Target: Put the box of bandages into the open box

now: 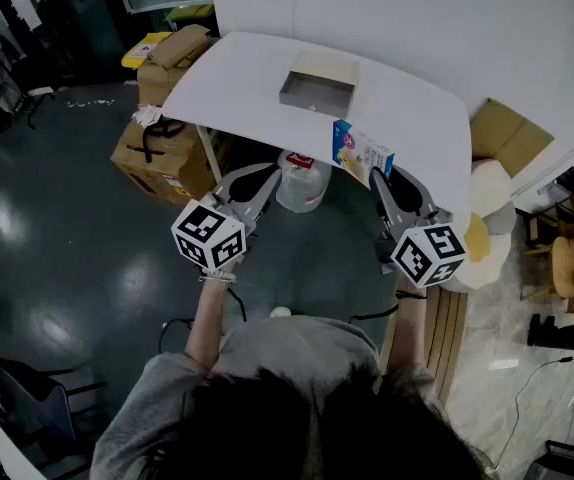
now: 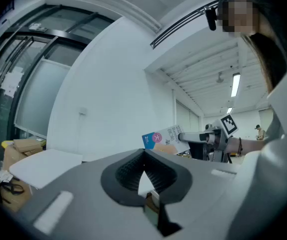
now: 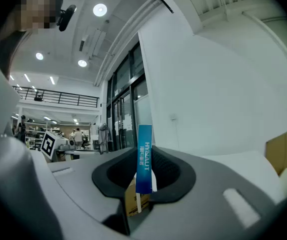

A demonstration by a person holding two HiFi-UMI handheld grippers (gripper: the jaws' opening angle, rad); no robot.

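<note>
1. Head view showed the right gripper [image 1: 377, 180] clamped on the box of bandages [image 1: 360, 151], which was held in the air at the near edge of the white table [image 1: 247, 88]
2. The open box [image 1: 317, 84], a shallow grey tray, stood farther back on the table, well apart from the box of bandages
3. Right gripper view confirmed the grip: both pads pressed on the box of bandages, which was seen edge-on and upright, with its narrow blue side facing the camera
4. Left gripper view showed the left gripper [image 2: 144, 156] with its jaws brought together at the tips and nothing between them
5. In the head view, the left gripper was held level to the left of the right gripper, short of the table's near edge and above the dark floor
6. Cardboard boxes [image 1: 162, 153] sat on the floor at the table's left side, and a white jug [image 1: 302, 180] stood below its near edge
</note>
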